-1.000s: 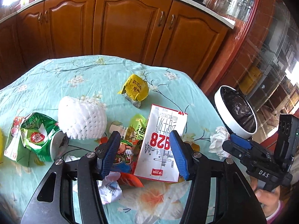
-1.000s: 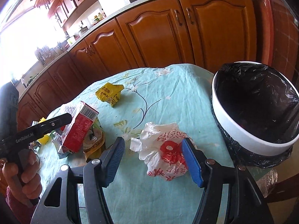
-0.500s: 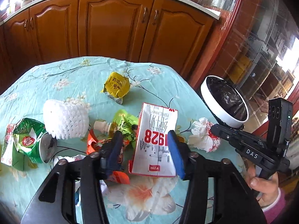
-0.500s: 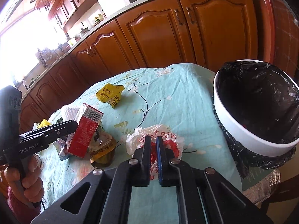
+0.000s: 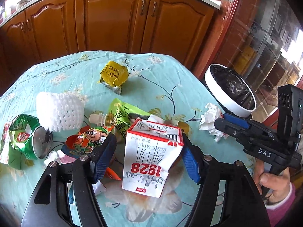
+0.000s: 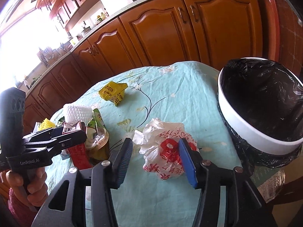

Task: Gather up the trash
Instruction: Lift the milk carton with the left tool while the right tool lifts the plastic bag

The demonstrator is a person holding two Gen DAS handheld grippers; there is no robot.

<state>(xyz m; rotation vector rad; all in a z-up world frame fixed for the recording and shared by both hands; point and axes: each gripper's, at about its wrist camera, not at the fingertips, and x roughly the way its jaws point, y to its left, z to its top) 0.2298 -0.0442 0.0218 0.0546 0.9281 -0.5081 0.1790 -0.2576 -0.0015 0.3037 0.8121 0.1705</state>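
My left gripper point(image 5: 146, 157) has its jaws around a red-and-white milk carton point(image 5: 151, 160), which stands between the pads; only the right pad seems to touch it. My right gripper point(image 6: 154, 157) is open around a crumpled white-and-red paper wrapper point(image 6: 166, 151) lying on the teal tablecloth. In the left wrist view the wrapper point(image 5: 211, 120) lies beside the white bin point(image 5: 229, 89) lined with a black bag. The bin point(image 6: 261, 102) stands at the table's right edge.
On the table lie a yellow wrapper point(image 5: 113, 74), a white foam net point(image 5: 59, 111), a green can point(image 5: 28, 141), a green pouch point(image 5: 123, 118) and a cartoon snack bag point(image 5: 85, 141). Wooden cabinets point(image 5: 113, 22) stand behind the table.
My right gripper closed half a second ago and has opened again around the paper wrapper. My left gripper rose and tilted the milk carton more upright.
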